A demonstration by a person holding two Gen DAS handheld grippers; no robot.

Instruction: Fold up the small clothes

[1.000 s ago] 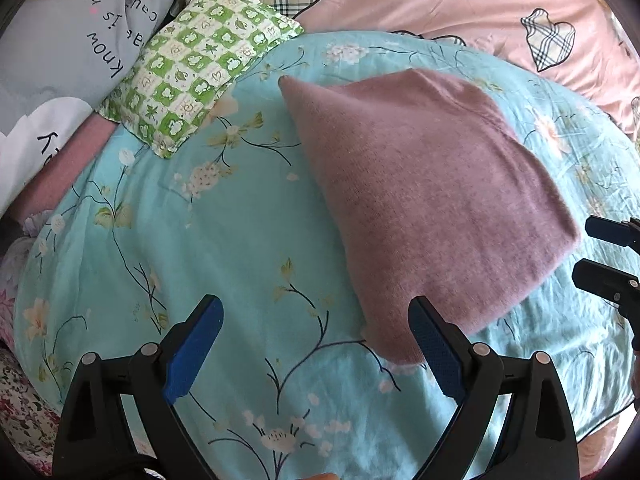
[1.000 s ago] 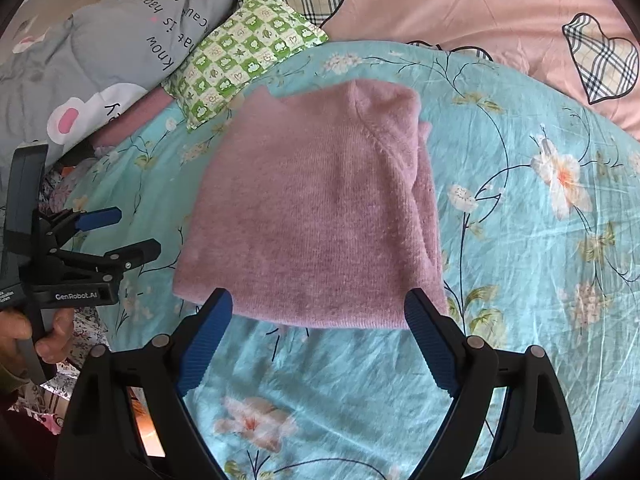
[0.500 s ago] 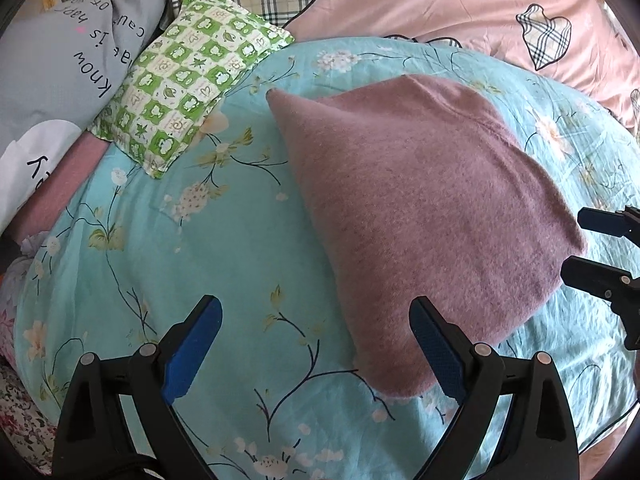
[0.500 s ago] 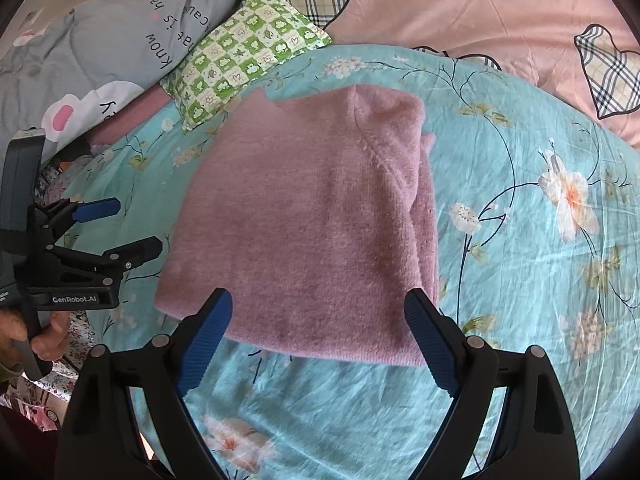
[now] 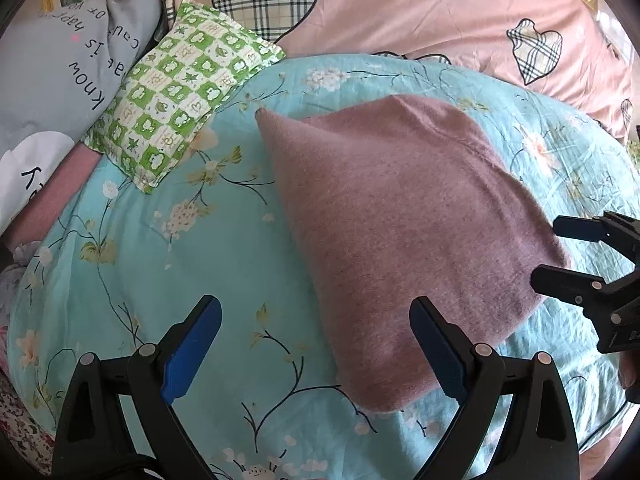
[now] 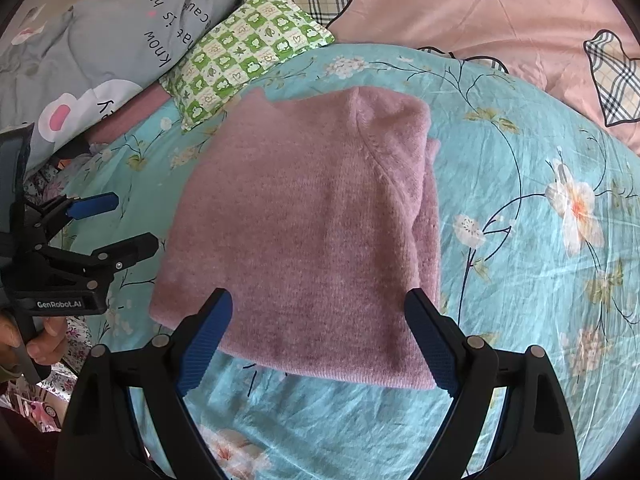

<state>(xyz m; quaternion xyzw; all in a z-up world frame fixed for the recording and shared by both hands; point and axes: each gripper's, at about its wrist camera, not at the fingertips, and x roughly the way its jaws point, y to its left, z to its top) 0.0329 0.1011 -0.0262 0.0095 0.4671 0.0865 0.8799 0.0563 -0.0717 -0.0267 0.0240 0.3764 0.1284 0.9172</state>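
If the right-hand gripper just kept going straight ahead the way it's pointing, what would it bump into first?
Most likely the folded pink sweater: the open right gripper points at its near edge, which lies between the fingers. How far above the cloth it is remains unclear.

A grey printed pillow [image 6: 120, 36] runs off the frame's upper left, its lettering only partly legible. At lower left, a hand [image 6: 38, 340] is cut by the edge.
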